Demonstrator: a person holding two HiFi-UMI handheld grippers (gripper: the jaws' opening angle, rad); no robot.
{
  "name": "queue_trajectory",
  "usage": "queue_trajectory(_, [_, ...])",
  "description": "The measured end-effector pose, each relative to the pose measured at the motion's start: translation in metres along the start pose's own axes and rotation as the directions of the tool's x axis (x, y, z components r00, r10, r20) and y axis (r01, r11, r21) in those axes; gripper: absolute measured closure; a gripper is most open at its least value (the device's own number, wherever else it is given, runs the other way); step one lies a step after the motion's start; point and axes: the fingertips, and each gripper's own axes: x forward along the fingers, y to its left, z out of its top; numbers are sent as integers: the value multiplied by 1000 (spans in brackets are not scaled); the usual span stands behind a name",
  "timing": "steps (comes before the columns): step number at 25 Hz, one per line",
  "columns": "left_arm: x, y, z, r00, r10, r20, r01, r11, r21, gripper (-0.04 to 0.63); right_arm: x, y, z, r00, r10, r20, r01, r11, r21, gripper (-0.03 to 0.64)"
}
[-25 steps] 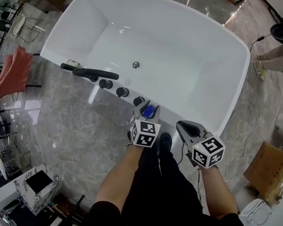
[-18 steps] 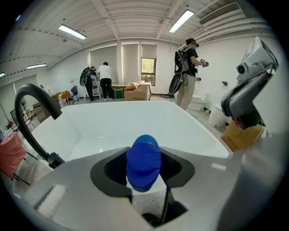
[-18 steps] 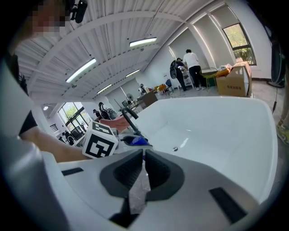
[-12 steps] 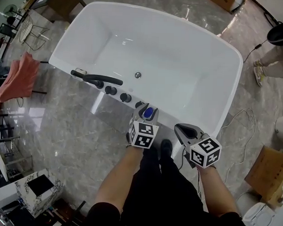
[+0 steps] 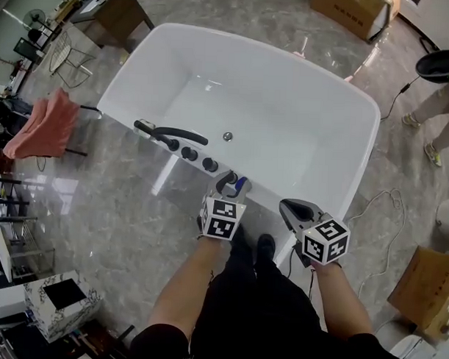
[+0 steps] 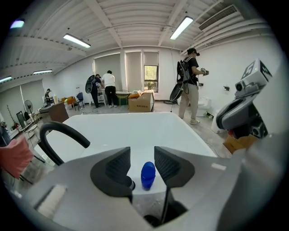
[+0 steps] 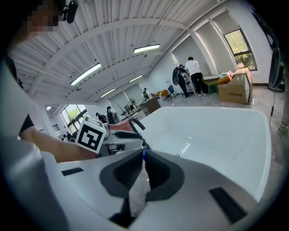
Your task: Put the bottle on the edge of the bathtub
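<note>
Right gripper (image 7: 144, 158) was pinched closed with nothing in it, hanging just beside the near side of the tub. Left gripper (image 6: 142, 155) had its jaws spread apart. The little blue bottle (image 6: 148, 175) stood upright in the gap between them, on the near edge of the white bathtub (image 5: 285, 118) — couldn't see either jaw actually pressing on it. Further left along that same edge sat the black knobs (image 5: 190, 153) and the black faucet (image 5: 178, 134). Way past the tub, a cardboard box (image 5: 355, 10) on the floor.
</note>
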Motion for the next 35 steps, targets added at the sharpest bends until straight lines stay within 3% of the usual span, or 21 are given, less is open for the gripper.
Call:
queue_trajectory(10, [-61,13,26,998,28,55,-27,1000,-15,423,-5,20,22,998,48,33,-47,999,-22,604])
queue_trajectory(14, [-86,17,37,996,52,78,-48,997,-57,428,-9,29,35,997,69,36,-67,997,-44,604])
queue_trajectory(24, [-158,35,51,976,147,162,-126,984,-129,551,-18,64,62,988,130,80,-118,983,-141,604])
queue_trajectory(29, [-187,58,57,962,189,199,-161,976,-148,561,-16,80,78,986,147,82,-131,976,-172,604])
queue_trajectory(35, [-224,95,59,949,200,243,-140,960,-243,572,-8,99,98,989,104,103,-80,974,-212,604])
